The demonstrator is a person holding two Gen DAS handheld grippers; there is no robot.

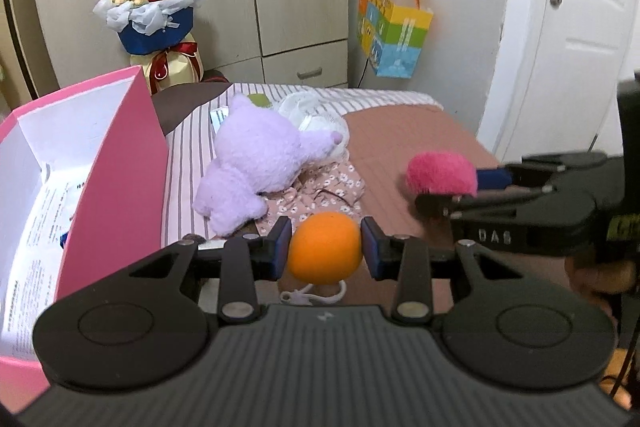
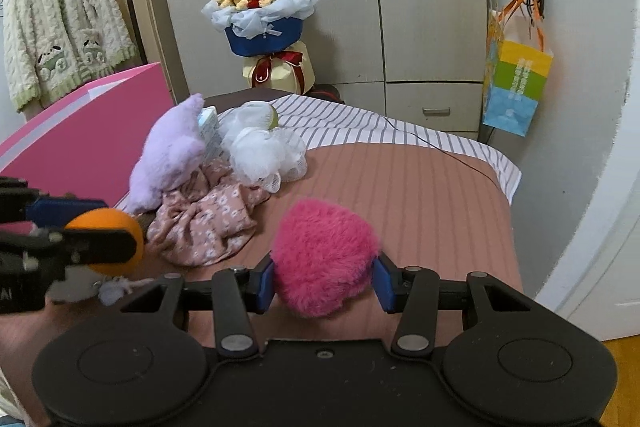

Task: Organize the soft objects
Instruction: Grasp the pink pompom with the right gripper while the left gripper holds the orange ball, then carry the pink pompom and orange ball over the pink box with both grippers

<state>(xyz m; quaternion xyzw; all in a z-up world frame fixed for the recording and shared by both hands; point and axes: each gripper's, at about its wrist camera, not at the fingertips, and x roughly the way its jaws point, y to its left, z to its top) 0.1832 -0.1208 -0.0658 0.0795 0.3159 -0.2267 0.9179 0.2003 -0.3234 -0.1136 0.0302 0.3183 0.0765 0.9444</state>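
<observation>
The left tool (image 1: 325, 251) clamps an orange ball (image 1: 325, 247) between its blue pads above the bed (image 1: 420, 147), while the right tool (image 2: 323, 281) grips a fuzzy pink pom-pom (image 2: 325, 257) beside it. On the bed lie a purple plush toy (image 1: 256, 163), a floral cloth (image 2: 208, 227) and a white mesh puff (image 2: 264, 151); a pink box (image 1: 116, 163) stands open at left.

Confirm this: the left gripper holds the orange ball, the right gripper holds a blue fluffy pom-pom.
Not quite. The left gripper does hold the orange ball, but the pom-pom in the right gripper is pink, not blue, as the right wrist view shows.
</observation>
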